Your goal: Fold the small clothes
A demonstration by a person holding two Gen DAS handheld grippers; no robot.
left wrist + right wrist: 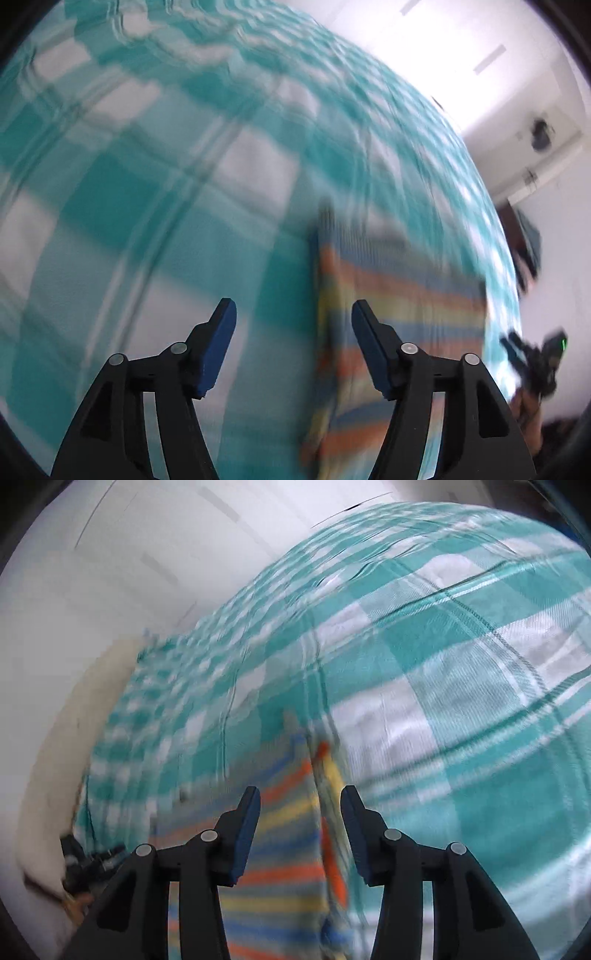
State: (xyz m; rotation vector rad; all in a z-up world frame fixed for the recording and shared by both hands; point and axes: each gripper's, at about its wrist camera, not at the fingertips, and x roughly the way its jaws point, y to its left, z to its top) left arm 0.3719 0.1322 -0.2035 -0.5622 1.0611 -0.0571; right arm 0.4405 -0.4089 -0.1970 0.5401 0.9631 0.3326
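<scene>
A small striped garment (399, 291) in orange, blue and yellow lies folded on the teal and white checked bedspread (147, 192). My left gripper (293, 314) hangs open above the bedspread beside the garment's left edge, nothing between its blue pads. In the right wrist view the same garment (284, 834) lies under my right gripper (300, 799), whose jaws stand apart above a fold edge, free of the cloth. The other gripper shows small at each view's edge, the right gripper (535, 354) and the left gripper (88, 864). Both views are blurred.
The bedspread (461, 686) covers the whole bed and is wrinkled toward the far side. A white wall (461, 55) stands behind the bed. The bed's edge runs close to the garment's right side in the left wrist view.
</scene>
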